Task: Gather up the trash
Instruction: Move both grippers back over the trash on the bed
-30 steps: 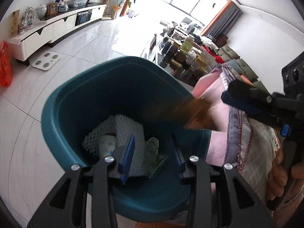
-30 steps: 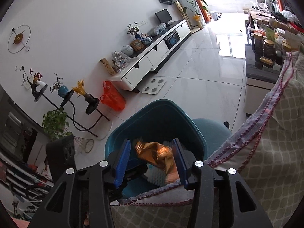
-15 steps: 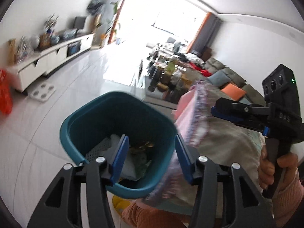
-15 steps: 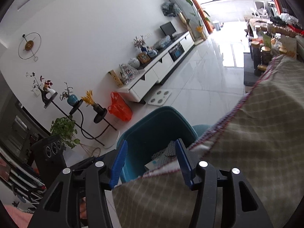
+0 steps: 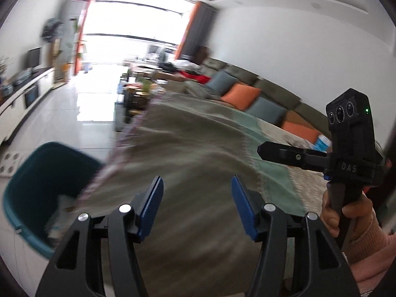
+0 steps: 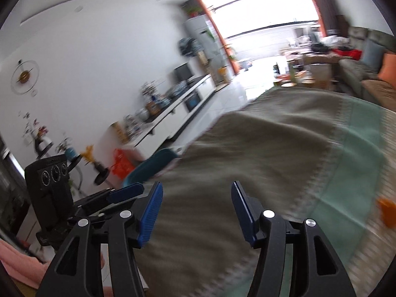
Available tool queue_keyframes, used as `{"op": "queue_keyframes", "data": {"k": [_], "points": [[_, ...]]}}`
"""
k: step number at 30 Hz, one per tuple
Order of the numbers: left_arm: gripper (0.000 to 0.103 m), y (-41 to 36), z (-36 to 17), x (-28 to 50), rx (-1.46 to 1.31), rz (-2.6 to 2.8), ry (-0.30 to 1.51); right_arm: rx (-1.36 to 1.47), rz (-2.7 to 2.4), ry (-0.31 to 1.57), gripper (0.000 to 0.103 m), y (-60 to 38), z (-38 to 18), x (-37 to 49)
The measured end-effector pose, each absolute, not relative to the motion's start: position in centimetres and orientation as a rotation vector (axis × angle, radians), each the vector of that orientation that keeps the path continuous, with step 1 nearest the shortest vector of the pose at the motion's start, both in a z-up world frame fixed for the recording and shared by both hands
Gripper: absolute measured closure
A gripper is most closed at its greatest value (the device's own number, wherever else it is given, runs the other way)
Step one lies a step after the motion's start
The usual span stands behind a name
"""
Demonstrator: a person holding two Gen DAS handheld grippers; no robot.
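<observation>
- So, my left gripper (image 5: 196, 204) has nothing between its blue pads, and the jaws are opening wider. It hangs over the grey-green patterned cloth (image 5: 198, 153) that covers the table, so the gap only frames fabric.
- Same deal on the right gripper (image 6: 196, 210): jaws apart and opening, nothing pinched. I reckon both are spread so they're ready for whatever scrap comes next.
- The deep teal plastic bin (image 5: 42, 193) sits on the white floor right at the table's edge, partly tucked under the hanging hem. Makes sense to me, since anything picked off the cloth only needs a short trip over the side to drop in.
- Inside the bin I can make out pale crumpled stuff (image 5: 59, 212), too blurred to name, so some trash is already collected.
- Off to the right side of the cloth there's a small orange scrap (image 6: 387, 212) lying on the pale green band. It's well apart from both claws and looks like the likely next target, though I can't tell what it is.
- The person's hand (image 5: 344, 212) grips the right tool's handle, angled down toward the tabletop.
</observation>
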State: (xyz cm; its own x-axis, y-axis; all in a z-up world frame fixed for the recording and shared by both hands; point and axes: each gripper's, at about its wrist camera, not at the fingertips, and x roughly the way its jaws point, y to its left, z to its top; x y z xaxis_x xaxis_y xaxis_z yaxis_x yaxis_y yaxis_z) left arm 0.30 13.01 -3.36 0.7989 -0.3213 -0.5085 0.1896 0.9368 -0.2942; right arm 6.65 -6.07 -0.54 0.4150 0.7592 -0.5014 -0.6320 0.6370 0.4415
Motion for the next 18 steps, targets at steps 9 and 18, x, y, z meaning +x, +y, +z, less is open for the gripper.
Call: {"op": "queue_keyframes", "data": {"k": [9,18], "points": [[0.045,4.6,-4.1,3.4,-0.14,-0.442,0.639,0.264,0.577,0.689,0.045,-18.3,-1.0,4.9],[0.045,-0.7,-4.8,7.5,-0.103,-0.489,0.719,0.301,0.216,0.682,0.03,-29.5,-2.0,4.8]]}}
